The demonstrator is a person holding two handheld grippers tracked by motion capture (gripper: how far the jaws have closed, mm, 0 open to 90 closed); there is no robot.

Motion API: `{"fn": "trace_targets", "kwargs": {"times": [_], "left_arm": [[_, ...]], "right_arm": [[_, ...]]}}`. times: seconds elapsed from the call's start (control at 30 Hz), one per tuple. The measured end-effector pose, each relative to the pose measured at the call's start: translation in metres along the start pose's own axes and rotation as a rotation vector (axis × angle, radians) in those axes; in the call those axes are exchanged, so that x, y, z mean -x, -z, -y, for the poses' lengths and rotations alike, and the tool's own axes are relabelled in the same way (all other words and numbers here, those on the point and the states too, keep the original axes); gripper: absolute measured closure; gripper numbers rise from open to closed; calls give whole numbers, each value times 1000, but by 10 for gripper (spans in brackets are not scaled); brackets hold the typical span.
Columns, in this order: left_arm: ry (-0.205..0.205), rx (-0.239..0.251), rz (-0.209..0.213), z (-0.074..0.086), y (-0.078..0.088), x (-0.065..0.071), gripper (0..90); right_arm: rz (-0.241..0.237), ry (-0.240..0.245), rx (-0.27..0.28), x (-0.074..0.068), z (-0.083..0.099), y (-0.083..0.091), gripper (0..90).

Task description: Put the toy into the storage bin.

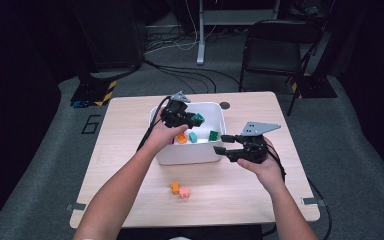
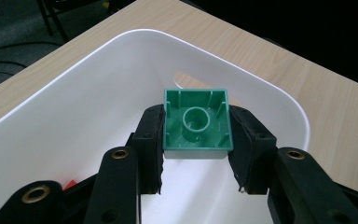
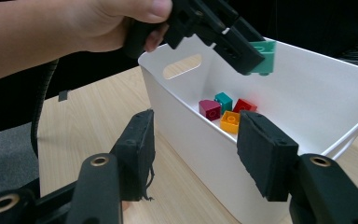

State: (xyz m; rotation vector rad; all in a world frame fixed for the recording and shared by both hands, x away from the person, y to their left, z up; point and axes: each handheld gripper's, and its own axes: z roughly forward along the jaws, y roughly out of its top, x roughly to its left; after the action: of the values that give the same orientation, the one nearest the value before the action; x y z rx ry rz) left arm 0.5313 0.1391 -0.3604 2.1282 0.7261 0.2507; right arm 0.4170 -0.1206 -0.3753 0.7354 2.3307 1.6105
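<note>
Clamped between the left gripper (image 2: 196,140) pads, a green brick (image 2: 196,120) is held above the white bin (image 1: 219,112). Just beside the bin's near wall, the right gripper (image 1: 222,143) is kept apart, empty. No writing can be read. Two bricks (image 1: 180,189) lie nearer the person on the light wooden table (image 1: 130,165), over grey carpet.

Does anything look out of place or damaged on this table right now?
Two bricks, an orange brick and a pink brick, lie loose on the table outside the white bin, where the other bricks sit. The right gripper has a frayed pad edge.
</note>
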Motion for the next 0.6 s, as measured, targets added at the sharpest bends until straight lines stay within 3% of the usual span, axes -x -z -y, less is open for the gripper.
{"fn": "trace_targets", "kwargs": {"times": [0.27,0.6], "left_arm": [[-34,-47,-4,-2,-23,-8,586],[0,-87,-31,2,-35,-15,584]], "right_arm": [[-1,-7,3,1,0,0,460],[-4,2,-1,1,1,-1,460]]}}
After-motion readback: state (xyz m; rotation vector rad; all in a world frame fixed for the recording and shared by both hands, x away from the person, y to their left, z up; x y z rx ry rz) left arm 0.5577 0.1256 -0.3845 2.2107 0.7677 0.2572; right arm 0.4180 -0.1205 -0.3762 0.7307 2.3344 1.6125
